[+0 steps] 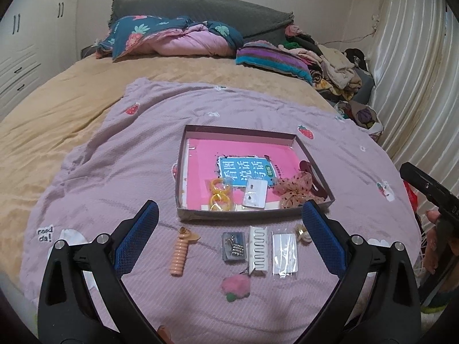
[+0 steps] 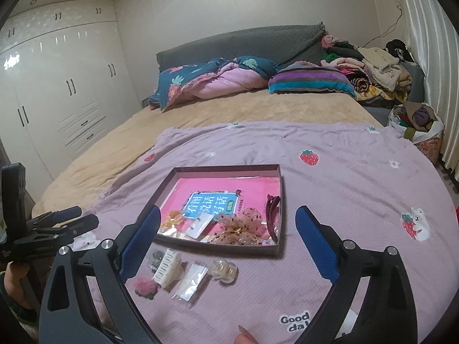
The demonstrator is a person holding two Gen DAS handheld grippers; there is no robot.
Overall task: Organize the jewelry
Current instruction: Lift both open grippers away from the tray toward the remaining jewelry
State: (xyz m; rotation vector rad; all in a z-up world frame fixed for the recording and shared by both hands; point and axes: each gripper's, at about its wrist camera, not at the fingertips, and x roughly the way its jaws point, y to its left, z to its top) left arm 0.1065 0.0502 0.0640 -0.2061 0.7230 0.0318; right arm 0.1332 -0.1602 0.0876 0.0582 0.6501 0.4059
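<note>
Both grippers hover wide open and empty over the near edge of the lilac blanket [image 1: 120, 154] on the bed: the left gripper [image 1: 229, 223] faces the loose row of pieces, the right gripper [image 2: 228, 229] looks across the same row toward the box [image 1: 183, 172].

Outside the box, along its near wall, lie a peach coil hair tie [image 1: 179, 253], a small clear case of beads [image 1: 233, 246], a white comb clip [image 1: 258, 250], a clear sachet [image 1: 284, 253], a little gold piece [image 1: 302, 232] and a pink pompom [image 1: 236, 286].

The next pick looks best taken from above, the fingers straddling one piece only, since the case, clip and sachet lie just beside each other.

Inside the box, on a pink booklet, sit yellow rings [image 1: 219, 197], an earring card [image 1: 255, 196], a dotted bow [image 1: 295, 190] and a dark red clip [image 1: 311, 172], all crowded toward its near edge; its far half is bare.
</note>
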